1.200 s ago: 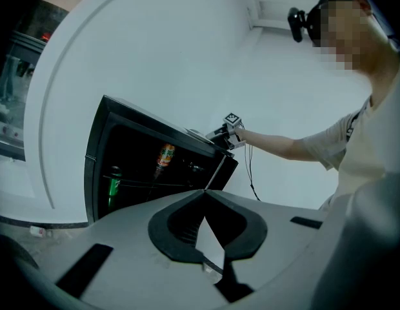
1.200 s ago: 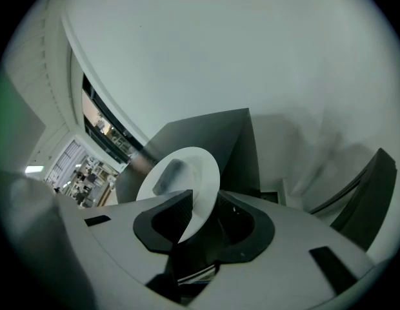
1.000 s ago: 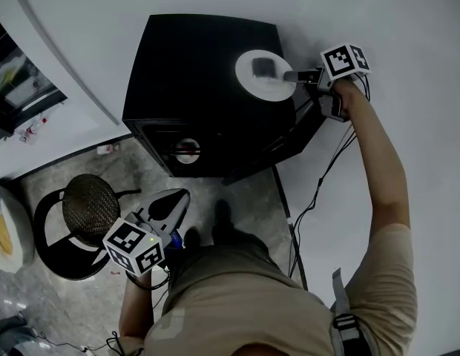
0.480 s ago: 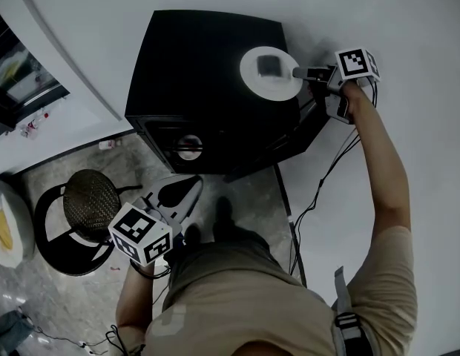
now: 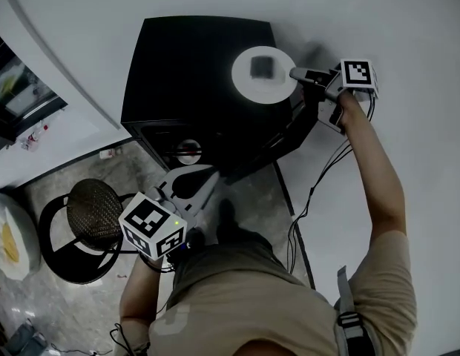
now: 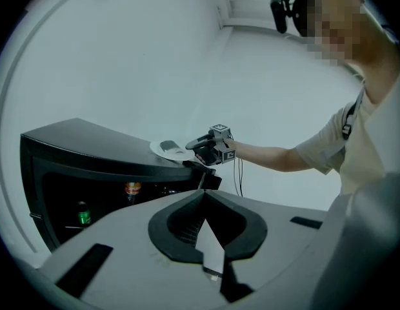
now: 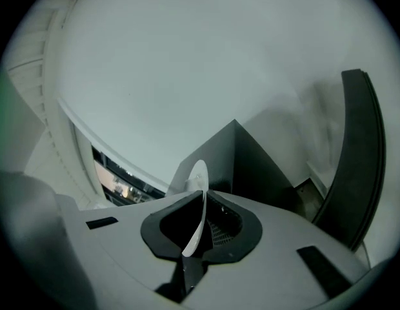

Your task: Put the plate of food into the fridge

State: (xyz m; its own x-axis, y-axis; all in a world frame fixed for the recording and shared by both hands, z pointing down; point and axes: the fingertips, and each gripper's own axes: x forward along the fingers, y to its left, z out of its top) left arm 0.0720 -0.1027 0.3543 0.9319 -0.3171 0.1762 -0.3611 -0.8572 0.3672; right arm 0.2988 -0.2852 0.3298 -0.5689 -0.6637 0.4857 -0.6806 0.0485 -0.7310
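Note:
A white plate [image 5: 263, 80] carrying a dark piece of food [image 5: 261, 66] rests on top of the black fridge [image 5: 193, 58]. My right gripper [image 5: 295, 73] reaches in from the right; its jaws have just been closing and now pinch the plate's rim [image 7: 197, 176]. The left gripper view shows the same plate [image 6: 169, 148] with the right gripper [image 6: 201, 143] on it. My left gripper [image 5: 209, 176] hangs low before the fridge front, shut and holding nothing [image 6: 202, 196]. Bottles [image 6: 131, 188] show inside the fridge.
The fridge door [image 5: 293, 128] stands swung out at the right and appears as a dark curved panel [image 7: 355, 154]. A round wicker stool [image 5: 93, 208] stands left of me. A white dish [image 5: 11, 236] lies at far left. Cables [image 5: 311, 195] trail on the floor.
The right gripper's jaws have closed onto the plate's rim. My left gripper has risen and come nearer the fridge front.

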